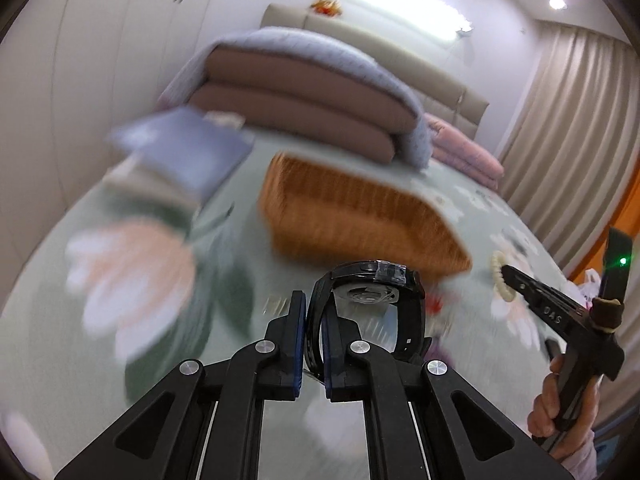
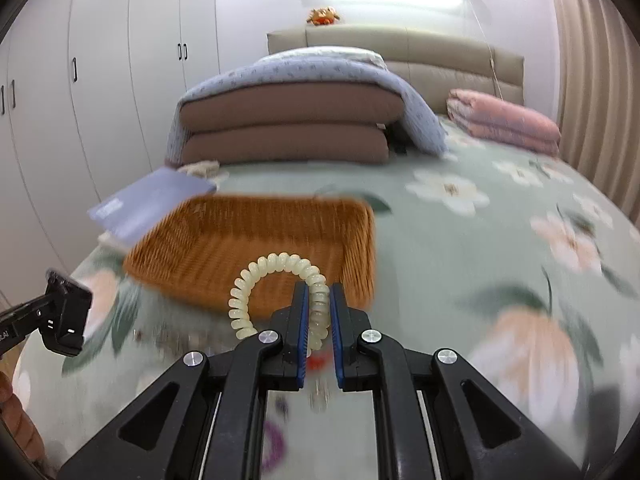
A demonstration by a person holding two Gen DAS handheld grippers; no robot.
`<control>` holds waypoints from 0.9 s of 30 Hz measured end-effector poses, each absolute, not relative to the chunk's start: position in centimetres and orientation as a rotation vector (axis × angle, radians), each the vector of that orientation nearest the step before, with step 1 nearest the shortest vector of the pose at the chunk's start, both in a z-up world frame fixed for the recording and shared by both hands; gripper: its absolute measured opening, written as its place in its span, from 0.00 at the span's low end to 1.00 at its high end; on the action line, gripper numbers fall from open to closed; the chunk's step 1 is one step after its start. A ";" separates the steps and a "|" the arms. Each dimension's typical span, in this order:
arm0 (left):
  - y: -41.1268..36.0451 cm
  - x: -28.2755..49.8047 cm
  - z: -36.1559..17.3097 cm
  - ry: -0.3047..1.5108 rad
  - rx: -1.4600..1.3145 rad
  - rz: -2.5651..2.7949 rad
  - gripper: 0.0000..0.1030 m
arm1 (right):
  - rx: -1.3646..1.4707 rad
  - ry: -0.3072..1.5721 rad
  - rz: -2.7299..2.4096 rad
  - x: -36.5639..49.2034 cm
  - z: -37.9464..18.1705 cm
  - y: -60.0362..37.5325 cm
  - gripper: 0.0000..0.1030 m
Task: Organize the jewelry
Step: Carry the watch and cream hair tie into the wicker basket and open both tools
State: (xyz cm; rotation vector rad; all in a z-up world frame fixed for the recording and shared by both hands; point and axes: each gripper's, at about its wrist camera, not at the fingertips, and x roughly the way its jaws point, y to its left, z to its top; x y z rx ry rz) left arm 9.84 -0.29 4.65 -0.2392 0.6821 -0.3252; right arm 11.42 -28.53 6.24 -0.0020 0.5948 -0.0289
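Left wrist view, left gripper [image 1: 314, 312] tilted down clamping watch [image 1: 372, 304]

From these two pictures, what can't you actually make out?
- Small things on the bedspread below each claw: purple and red smears, motion-blurred in both views, shapes unreadable.
- Basket interior: blurred in both views; in the left view only its outer wall shows.
- Watch face: turned away from the left view, dial unreadable.
- Coil bracelet: its lower end hidden between the right claw pads.
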 end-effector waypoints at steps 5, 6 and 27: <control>-3.9 17.0 6.6 0.654 -0.202 -0.315 0.07 | 0.028 0.669 -0.033 18.8 4.2 -28.5 0.12; -4.6 18.6 6.3 0.664 -0.195 -0.311 0.07 | 0.029 0.682 -0.038 19.8 3.6 -28.5 0.12; -8.3 24.7 2.0 0.728 -0.061 -0.302 0.47 | 0.046 0.711 0.019 21.0 1.0 -29.4 0.17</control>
